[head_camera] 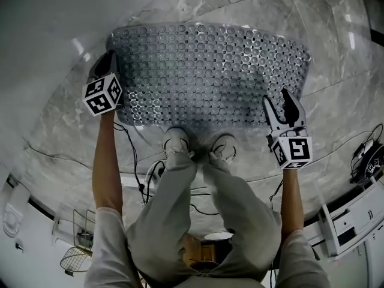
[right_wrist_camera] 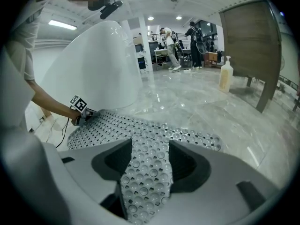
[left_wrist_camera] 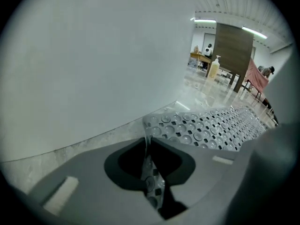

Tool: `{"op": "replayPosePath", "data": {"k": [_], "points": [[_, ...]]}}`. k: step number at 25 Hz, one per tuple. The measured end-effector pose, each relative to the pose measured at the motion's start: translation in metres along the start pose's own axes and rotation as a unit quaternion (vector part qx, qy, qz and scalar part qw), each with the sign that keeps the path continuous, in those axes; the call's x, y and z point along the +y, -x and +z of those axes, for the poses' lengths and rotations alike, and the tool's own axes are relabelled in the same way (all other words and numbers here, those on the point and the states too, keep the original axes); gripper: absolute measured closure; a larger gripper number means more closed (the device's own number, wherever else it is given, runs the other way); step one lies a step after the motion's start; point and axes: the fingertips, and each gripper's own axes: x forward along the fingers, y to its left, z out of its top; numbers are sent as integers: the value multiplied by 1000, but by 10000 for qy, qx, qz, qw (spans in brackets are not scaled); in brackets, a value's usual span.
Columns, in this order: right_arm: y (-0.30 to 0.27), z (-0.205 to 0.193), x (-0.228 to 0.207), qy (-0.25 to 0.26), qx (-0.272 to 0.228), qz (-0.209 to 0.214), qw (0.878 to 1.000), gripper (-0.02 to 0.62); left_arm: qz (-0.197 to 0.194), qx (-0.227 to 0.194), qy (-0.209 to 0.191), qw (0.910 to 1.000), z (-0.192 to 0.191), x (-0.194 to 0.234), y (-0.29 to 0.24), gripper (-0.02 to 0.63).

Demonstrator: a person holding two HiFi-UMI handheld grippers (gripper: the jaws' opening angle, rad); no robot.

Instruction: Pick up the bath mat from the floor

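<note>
Bath mat (head_camera: pixel 210 71) is lying on the marble floor (head_camera: pixel 72 137), suction-cup side up, directly ahead of the person's shoes (head_camera: pixel 177 141). Its long axis is running left to right across the head view. One long edge is lying just beside the shoes, and the far edge is arching toward the white bathtub (head_camera: pixel 48 17).

Left gripper (head_camera: pixel 110 57) is sitting at the mat's left short end. The right gripper (head_camera: pixel 278 99) is sitting at the near right corner, so the two are working opposite ends of the long axis.

Left gripper view: the jaws are standing nearly together and pinching a thin strip of the mat's edge, which is standing on edge between them. The rest of the mat is stretching away to the right, toward a pump bottle (left_wrist_camera: pixel 213 68).

Right gripper view: the jaws are standing wide apart and straddling the mat. A broad band of mat is running between them, and the pads are not pressing on it.

Differences between views:
- The head view is giving the full outline and both grippers, but not the left jaws' closure.
- Only the left gripper view is showing that pinch.
- Only the right gripper view is showing the left gripper from across the mat, the bathtub's side, a wooden panel (right_wrist_camera: pixel 253 46) and people standing far off in the room.
</note>
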Motion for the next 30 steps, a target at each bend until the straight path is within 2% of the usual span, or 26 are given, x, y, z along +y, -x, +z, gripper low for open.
{"op": "replayPosePath", "data": {"k": [9, 14, 22, 30], "points": [[0, -5, -6, -73, 10, -163, 9998, 357, 117, -41, 50, 9999, 1, 5, 3, 574], [-2, -15, -25, -112, 69, -393, 9991, 357, 145, -57, 39, 9999, -1, 8, 3, 572], [-29, -19, -81, 43, 187, -846, 9962, 357, 117, -124, -59, 9998, 2, 6, 3, 571], [-49, -29, -153, 260, 665, -1345, 9883, 357, 79, -156, -80, 9998, 1, 7, 2, 568]]}}
